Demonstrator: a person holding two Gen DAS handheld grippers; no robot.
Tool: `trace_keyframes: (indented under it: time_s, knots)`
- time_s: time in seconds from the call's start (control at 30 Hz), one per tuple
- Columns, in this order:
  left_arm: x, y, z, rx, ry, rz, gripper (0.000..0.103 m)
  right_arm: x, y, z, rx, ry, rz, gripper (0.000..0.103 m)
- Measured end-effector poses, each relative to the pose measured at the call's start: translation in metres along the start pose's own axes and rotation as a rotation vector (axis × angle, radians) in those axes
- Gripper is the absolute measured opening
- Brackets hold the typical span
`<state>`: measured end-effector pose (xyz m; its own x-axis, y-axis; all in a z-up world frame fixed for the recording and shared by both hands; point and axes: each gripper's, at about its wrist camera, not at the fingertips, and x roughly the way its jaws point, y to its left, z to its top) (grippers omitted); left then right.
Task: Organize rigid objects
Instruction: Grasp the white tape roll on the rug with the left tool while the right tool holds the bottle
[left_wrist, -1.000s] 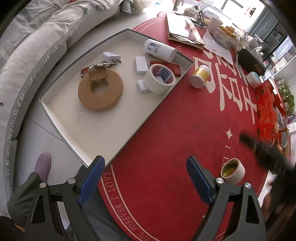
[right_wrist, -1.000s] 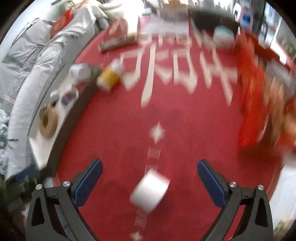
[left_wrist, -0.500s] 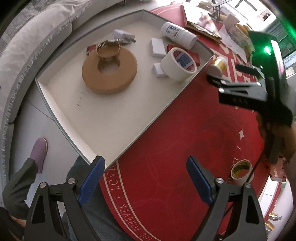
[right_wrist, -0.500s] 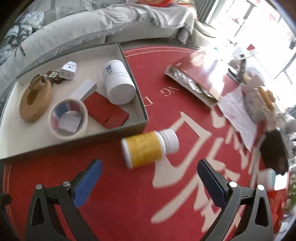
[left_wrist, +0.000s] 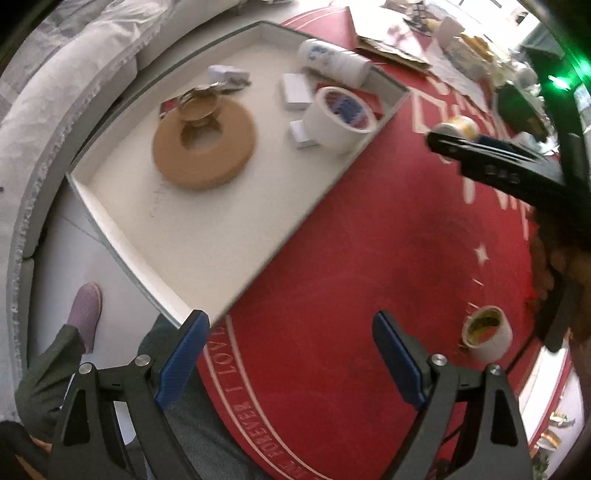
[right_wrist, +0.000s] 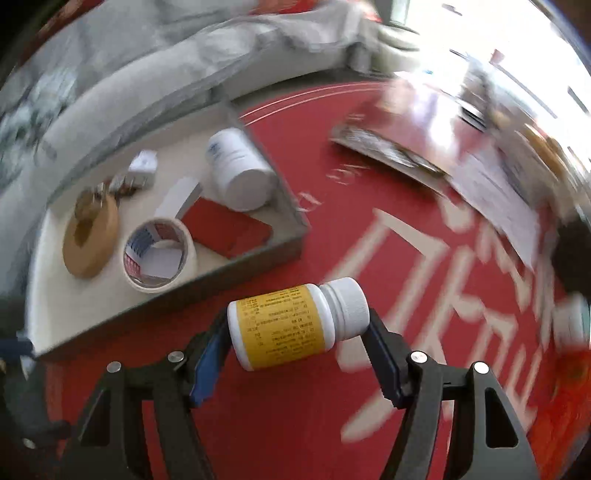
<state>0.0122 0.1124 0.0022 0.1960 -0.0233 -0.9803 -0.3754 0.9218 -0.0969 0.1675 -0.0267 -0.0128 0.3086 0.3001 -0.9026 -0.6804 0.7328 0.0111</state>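
A yellow-labelled pill bottle (right_wrist: 284, 328) with a white cap lies on its side, lengthwise between the fingers of my right gripper (right_wrist: 297, 325). The jaws are closing, and the pads touch its base and its cap. It sits just outside the corner of the white tray (right_wrist: 221, 273). In the left wrist view the same bottle (left_wrist: 456, 127) shows behind a black right-gripper finger (left_wrist: 491, 162). My left gripper (left_wrist: 288, 325) hangs open over the near edge of the red table (left_wrist: 351, 240), with nothing between its fingers.
The tray (left_wrist: 207, 251) holds a brown tape roll (left_wrist: 203, 147), a white tape roll (left_wrist: 340, 122), a white bottle (left_wrist: 332, 62), small white blocks, a red card and a plug. Another tape roll (left_wrist: 485, 332) stands near the table's right edge. A person's leg and slipper (left_wrist: 86, 310) are below.
My right gripper swung from the tape roll to the yellow bottle, came down on it, and its jaws narrowed onto the bottle's ends. The left gripper has kept its place and stayed open.
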Motion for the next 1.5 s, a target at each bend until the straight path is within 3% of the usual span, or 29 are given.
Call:
trace_keyframes:
  time_s: [0.13,0.3,0.4,0.53,0.63,0.8,0.9,0.97,1.1,1.23,1.33,1.5]
  knots:
    - [-0.011,-0.029,-0.008,0.097,-0.036,-0.021,0.092,-0.059,-0.027,-0.031,0.224,-0.058,-0.040,0.070]
    - [-0.016,-0.101,-0.027,0.357,-0.100,-0.052,0.092,-0.132,-0.051,-0.106,0.419,-0.129,-0.132,0.070]
    - [-0.008,-0.145,-0.039,0.508,-0.135,-0.035,0.092,-0.153,-0.067,-0.162,0.575,-0.093,-0.162,0.070]
    - [0.012,-0.185,-0.048,0.626,-0.177,0.042,0.092,-0.154,-0.077,-0.225,0.760,-0.009,-0.155,0.070]
    - [0.027,-0.193,-0.053,0.631,-0.164,0.082,0.092,-0.142,-0.074,-0.246,0.829,0.046,-0.136,0.070]
    - [0.052,-0.199,-0.052,0.585,-0.108,0.109,0.093,-0.115,-0.060,-0.245,0.790,0.154,-0.169,0.070]
    - [0.057,-0.199,-0.051,0.572,-0.114,0.119,0.103,-0.102,-0.057,-0.239,0.753,0.206,-0.200,0.070]
    - [0.059,-0.198,-0.049,0.559,-0.120,0.100,0.103,-0.096,-0.057,-0.239,0.757,0.215,-0.205,0.070]
    - [0.066,-0.188,-0.037,0.485,-0.057,0.001,0.103,-0.088,-0.057,-0.239,0.768,0.224,-0.211,0.070]
    - [0.062,-0.196,-0.042,0.538,-0.105,0.036,0.103,-0.086,-0.058,-0.237,0.754,0.228,-0.224,0.070]
    - [0.058,-0.201,-0.047,0.562,-0.122,0.014,0.090,-0.085,-0.057,-0.235,0.752,0.225,-0.221,0.071]
    - [0.049,-0.214,-0.055,0.622,-0.120,-0.031,0.047,-0.083,-0.053,-0.234,0.745,0.227,-0.228,0.072]
